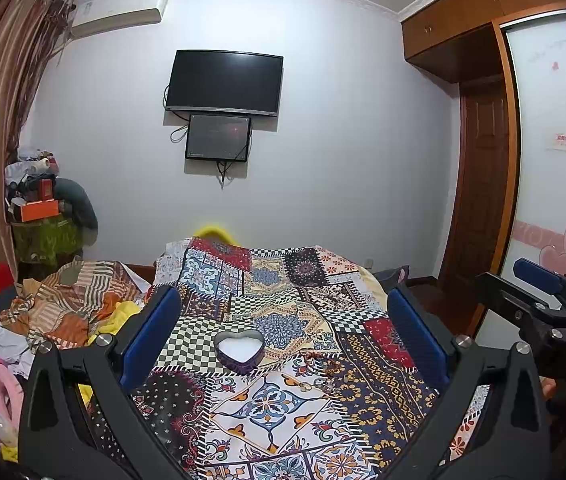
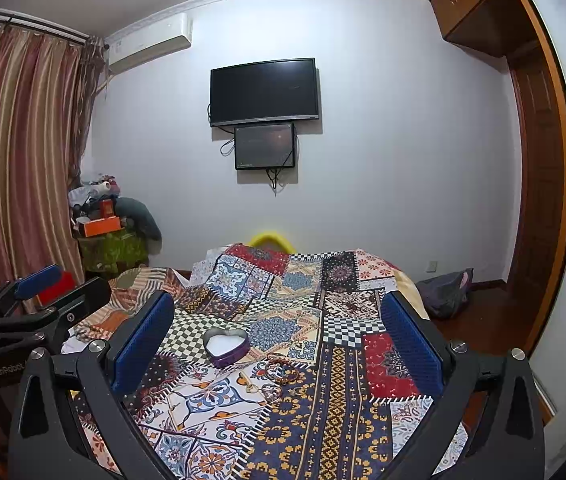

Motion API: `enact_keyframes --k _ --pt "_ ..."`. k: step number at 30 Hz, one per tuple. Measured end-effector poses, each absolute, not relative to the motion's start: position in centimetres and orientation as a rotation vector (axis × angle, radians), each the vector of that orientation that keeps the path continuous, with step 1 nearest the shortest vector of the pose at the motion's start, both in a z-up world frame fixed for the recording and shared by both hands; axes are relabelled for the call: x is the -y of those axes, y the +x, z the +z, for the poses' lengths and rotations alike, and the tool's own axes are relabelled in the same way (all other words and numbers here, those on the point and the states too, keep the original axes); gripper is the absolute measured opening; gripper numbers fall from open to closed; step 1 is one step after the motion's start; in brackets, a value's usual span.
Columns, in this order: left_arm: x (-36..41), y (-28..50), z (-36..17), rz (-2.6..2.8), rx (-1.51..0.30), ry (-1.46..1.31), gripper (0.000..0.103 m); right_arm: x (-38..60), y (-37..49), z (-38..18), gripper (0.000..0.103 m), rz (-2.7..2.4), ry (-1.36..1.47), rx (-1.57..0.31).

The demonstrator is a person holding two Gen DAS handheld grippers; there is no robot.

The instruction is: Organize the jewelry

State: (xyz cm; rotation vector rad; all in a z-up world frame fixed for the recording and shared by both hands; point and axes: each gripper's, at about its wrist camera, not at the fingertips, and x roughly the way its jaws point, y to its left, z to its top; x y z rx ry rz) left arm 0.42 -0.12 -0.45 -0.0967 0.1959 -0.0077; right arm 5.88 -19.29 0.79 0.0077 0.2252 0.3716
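Both the left gripper (image 1: 283,320) and right gripper (image 2: 279,320) hang above the bed with jaws spread wide, grasping nothing. Ahead on the patchwork-print bedspread (image 2: 323,420) sits the purple heart-shaped tin box (image 2: 227,347), lid off. Just right of it lie the reddish beaded bracelets (image 2: 283,370) and small pale trinkets (image 2: 261,390): likely light, limp and slippery, best pinched across a strand.

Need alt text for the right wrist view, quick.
Open right gripper hovers over a patchwork bedspread, framing an open heart-shaped box with beaded bracelets lying just to its right. The left gripper shows at the left edge; a wall TV hangs beyond the bed.
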Motion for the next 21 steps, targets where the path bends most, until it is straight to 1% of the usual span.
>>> enact_keyframes --k 21 --pt "0.15 0.6 -0.95 -0.006 -0.207 -0.096 0.103 19.53 5.93 0.82 0.102 0.367 0.002 -0.228"
